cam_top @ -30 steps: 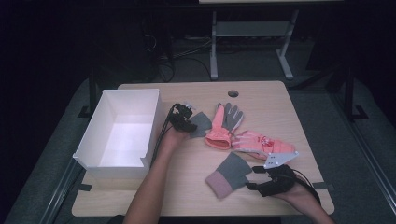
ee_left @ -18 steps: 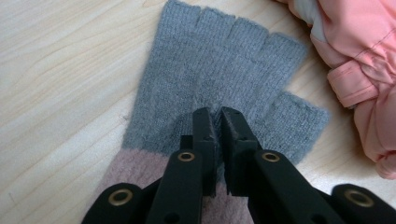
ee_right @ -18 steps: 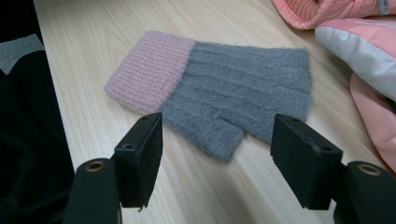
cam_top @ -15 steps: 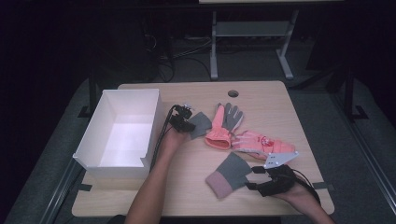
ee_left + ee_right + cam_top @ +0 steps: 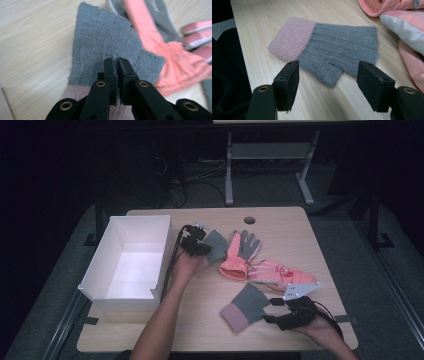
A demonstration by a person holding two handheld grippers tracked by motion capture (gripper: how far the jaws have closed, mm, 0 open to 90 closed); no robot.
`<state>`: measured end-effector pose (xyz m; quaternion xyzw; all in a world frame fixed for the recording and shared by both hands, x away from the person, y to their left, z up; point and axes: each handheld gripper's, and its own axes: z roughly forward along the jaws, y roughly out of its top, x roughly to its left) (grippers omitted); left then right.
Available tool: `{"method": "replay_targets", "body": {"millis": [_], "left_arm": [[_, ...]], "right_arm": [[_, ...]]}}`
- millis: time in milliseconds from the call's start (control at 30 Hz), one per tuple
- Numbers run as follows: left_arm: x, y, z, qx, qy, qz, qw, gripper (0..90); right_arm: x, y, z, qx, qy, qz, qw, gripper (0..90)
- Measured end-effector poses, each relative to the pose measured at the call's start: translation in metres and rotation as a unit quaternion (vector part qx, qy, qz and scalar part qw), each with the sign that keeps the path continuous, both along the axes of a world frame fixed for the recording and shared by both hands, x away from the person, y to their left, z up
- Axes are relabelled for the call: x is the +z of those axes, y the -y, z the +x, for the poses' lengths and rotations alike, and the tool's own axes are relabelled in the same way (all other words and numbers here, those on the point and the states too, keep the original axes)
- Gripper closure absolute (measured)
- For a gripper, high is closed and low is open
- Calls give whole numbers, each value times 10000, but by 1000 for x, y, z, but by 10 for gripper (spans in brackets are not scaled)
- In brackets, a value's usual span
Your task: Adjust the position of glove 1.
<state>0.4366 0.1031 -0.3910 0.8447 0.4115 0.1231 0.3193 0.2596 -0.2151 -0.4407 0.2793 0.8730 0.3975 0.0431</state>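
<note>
A grey knit fingerless glove (image 5: 100, 37) with a pink cuff is pinched by my left gripper (image 5: 117, 62), shut on the knit near the thumb. From above, this gripper (image 5: 204, 246) holds the glove (image 5: 217, 245) raised beside the white box. A second matching grey glove (image 5: 342, 47) lies flat on the table near the front. My right gripper (image 5: 328, 67) stands open over its thumb edge; its jaws have just been closing slightly, and the pads touch nothing. In the high view that gripper (image 5: 270, 310) sits just right of the glove (image 5: 245, 305).
A white open box (image 5: 97, 267) stands at the table's left. A coral and grey work glove (image 5: 240, 254) and a pink padded glove (image 5: 275, 272) lie mid-table. The wooden table (image 5: 305, 240) has a cable hole (image 5: 249, 220) at the back. Dark floor surrounds it.
My left hand has risen a little, and the grey glove in its jaws has come up off the table with it. The right hand has stayed where it was.
</note>
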Motion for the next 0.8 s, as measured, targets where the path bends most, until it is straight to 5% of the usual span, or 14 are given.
{"method": "replay_targets", "body": {"millis": [100, 533, 800], "left_arm": [[6, 0, -6, -47, 13, -17, 10000, 861], [20, 2, -47, -663, -226, -472, 9964, 862], [23, -2, -67, -994, -235, -602, 9929, 861]], "right_arm": [[0, 0, 0, 63, -16, 43, 10000, 422], [-4, -4, 0, 299, -117, -12, 9995, 877], [-13, -15, 1, 536, -263, -182, 9980, 900]]}}
